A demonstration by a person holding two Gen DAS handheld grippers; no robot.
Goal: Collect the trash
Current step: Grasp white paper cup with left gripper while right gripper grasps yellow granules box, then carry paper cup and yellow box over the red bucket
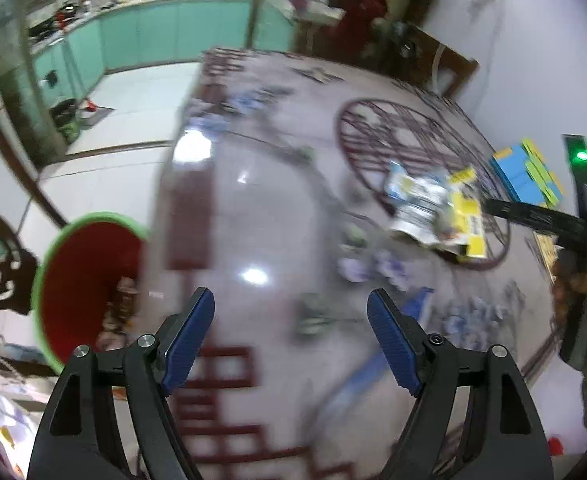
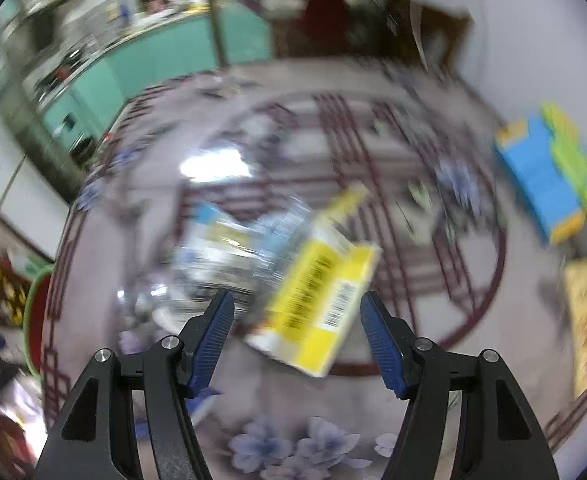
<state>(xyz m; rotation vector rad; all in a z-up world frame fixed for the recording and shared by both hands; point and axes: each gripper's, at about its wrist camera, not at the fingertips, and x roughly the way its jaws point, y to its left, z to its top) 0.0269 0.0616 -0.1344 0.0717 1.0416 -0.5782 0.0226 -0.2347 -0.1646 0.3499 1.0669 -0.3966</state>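
A yellow and white carton (image 2: 317,304) lies on the glossy patterned table (image 2: 413,360), with crumpled clear and blue wrappers (image 2: 229,248) to its left. My right gripper (image 2: 297,320) is open and empty, just in front of the carton. The same trash pile (image 1: 437,212) shows in the left wrist view at the right. My left gripper (image 1: 291,316) is open and empty above bare table (image 1: 261,208). A red bin with a green rim (image 1: 81,288) stands off the table's left edge; it also shows in the right wrist view (image 2: 33,320).
A blue and green box (image 2: 549,184) lies at the table's far right. A yellow card (image 2: 585,320) lies near the right edge. The right hand-held gripper's body (image 1: 573,240) shows at the right. Teal cabinets (image 1: 153,36) and a chair stand beyond. Both views are blurred.
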